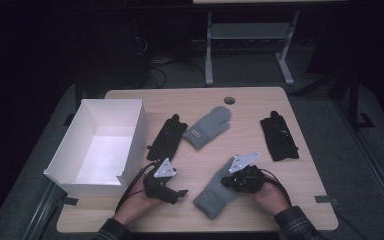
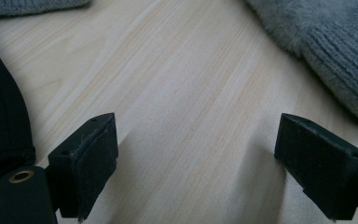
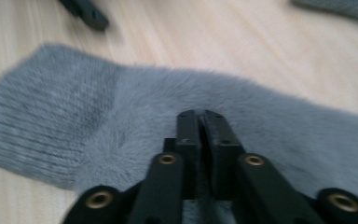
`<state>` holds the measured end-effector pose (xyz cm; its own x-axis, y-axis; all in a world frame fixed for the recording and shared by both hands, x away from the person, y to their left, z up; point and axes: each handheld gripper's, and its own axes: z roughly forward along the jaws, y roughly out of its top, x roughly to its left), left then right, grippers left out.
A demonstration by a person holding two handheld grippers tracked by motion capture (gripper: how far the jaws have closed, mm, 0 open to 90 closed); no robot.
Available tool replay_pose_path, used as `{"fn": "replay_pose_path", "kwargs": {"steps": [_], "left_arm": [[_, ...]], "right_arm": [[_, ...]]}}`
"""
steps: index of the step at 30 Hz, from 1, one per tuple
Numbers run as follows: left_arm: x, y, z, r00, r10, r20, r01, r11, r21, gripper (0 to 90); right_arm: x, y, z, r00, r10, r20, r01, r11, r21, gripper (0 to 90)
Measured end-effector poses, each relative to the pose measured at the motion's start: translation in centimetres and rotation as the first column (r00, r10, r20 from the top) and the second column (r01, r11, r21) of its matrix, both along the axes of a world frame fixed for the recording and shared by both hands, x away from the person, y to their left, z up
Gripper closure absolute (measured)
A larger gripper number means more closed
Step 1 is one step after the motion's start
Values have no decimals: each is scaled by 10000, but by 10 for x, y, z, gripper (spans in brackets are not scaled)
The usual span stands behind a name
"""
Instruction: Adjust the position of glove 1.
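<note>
A grey mitten point(image 1: 212, 197) lies flat near the table's front edge, cuff toward the person. My right gripper point(image 1: 226, 181) rests on its upper part. In the right gripper view, the right gripper point(image 3: 199, 115) has its jaws together with only a thin dark slit between them, tips against the mitten's point(image 3: 74, 116) fluffy side, and I see no fabric in the slit. To the left, my left gripper point(image 1: 179, 194) sits low over bare wood. In its own view the left gripper point(image 2: 198, 140) is wide open and holds nothing, with the mitten's cuff point(image 2: 326, 51) at right.
A second grey mitten point(image 1: 207, 125) lies mid-table. One black glove point(image 1: 167, 137) lies beside it, another black glove point(image 1: 279, 137) at the right. A white open box point(image 1: 132, 145) stands at the table's left. A cable hole point(image 1: 229, 100) is near the far edge.
</note>
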<state>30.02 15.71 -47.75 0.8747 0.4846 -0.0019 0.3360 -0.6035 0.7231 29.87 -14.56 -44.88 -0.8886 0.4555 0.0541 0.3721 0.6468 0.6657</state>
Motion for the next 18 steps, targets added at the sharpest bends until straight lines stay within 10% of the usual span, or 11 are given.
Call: {"fn": "replay_pose_path", "kwargs": {"steps": [10,18], "left_arm": [[0,0,0,10000,-2,-27,2,10000,19,126],[0,0,0,10000,-38,-31,39,10000,86,126]], "right_arm": [[0,-52,11,9888,-1453,328,1426,9871,726,554],[-11,-98,-5,9564,-2839,683,2819,9587,375,311]]}}
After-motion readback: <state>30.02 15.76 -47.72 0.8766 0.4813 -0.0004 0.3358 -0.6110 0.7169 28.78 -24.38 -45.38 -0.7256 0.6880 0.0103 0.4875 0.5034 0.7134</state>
